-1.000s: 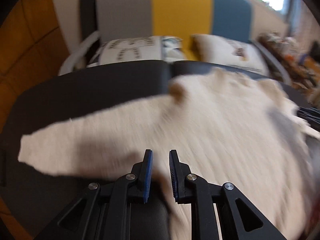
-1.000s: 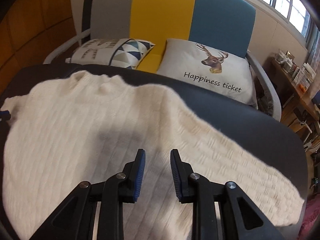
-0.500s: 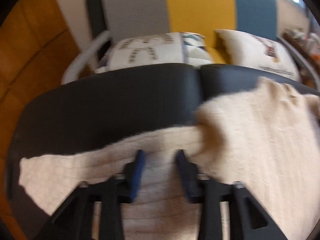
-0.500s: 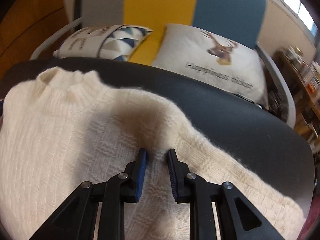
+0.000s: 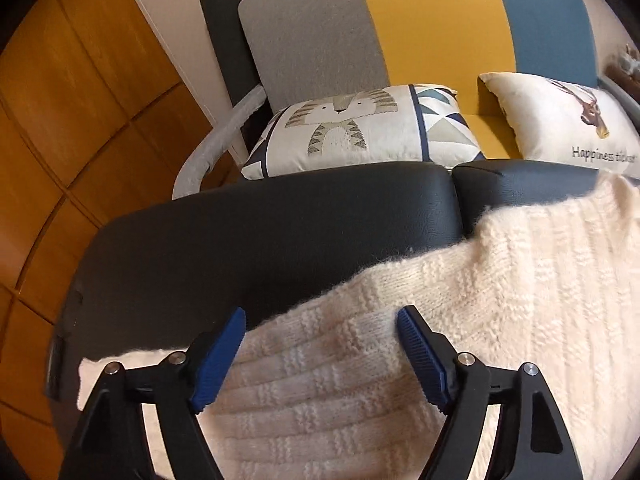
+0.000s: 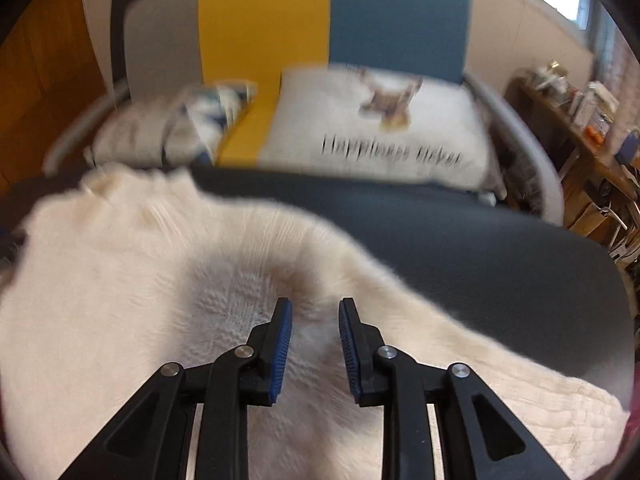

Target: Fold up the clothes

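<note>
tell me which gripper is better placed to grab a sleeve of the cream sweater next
Left, probably. The left gripper has just opened wide and straddles the sleeve by its edge. The right gripper sits narrower over the sweater near the shoulder.

left wrist: close, angled down | right wrist: same | shared: sweater [image 5: 500, 320], sofa [image 6: 332, 20]

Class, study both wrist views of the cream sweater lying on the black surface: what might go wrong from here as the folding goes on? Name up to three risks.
1. The left gripper, whose jaws have just been opening, straddles the sleeve without pressing it; closing too high may catch only fuzz and slip.
2. The right gripper stands narrowly parted above the sweater, so it might pinch too little knit.
3. The sleeve end lies near the black surface's edge and may slide off.
</note>
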A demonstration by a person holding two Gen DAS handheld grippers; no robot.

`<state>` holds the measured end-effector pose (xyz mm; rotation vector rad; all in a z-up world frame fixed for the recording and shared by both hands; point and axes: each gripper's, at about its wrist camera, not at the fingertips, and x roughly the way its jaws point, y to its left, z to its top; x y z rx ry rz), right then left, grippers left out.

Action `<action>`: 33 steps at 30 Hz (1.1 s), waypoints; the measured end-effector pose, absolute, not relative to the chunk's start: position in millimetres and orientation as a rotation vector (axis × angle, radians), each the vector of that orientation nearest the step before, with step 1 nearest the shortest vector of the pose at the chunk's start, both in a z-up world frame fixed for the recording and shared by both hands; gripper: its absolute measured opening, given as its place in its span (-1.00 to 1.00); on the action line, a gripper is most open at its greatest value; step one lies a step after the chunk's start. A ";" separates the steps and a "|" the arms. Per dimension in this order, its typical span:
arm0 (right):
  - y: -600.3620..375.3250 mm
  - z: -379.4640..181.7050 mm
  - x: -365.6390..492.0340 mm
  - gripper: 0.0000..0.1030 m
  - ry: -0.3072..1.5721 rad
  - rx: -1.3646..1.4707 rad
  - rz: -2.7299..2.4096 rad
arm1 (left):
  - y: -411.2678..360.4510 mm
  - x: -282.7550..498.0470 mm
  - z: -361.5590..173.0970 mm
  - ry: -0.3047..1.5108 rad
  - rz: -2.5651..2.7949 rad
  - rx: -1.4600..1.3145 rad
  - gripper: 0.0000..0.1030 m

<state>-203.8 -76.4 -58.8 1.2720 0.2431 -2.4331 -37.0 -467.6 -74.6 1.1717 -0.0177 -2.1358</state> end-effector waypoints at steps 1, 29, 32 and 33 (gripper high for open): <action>-61.0 -49.5 -198.7 -0.54 0.197 1.241 -2.466 | -465.0 -31.6 -69.1 -0.027 -2.133 1.153 0.55; 137.4 -90.3 -150.6 -0.52 0.040 1.592 -2.698 | -244.0 -27.3 -77.8 0.004 -2.523 1.353 0.36; 151.3 -92.0 -150.3 -0.52 0.004 1.569 -2.715 | -240.4 -27.2 -91.6 0.056 -2.491 1.360 0.36; 154.2 -93.1 -150.1 -0.52 0.017 1.562 -2.729 | -241.5 -24.6 -92.6 0.082 -2.493 1.332 0.37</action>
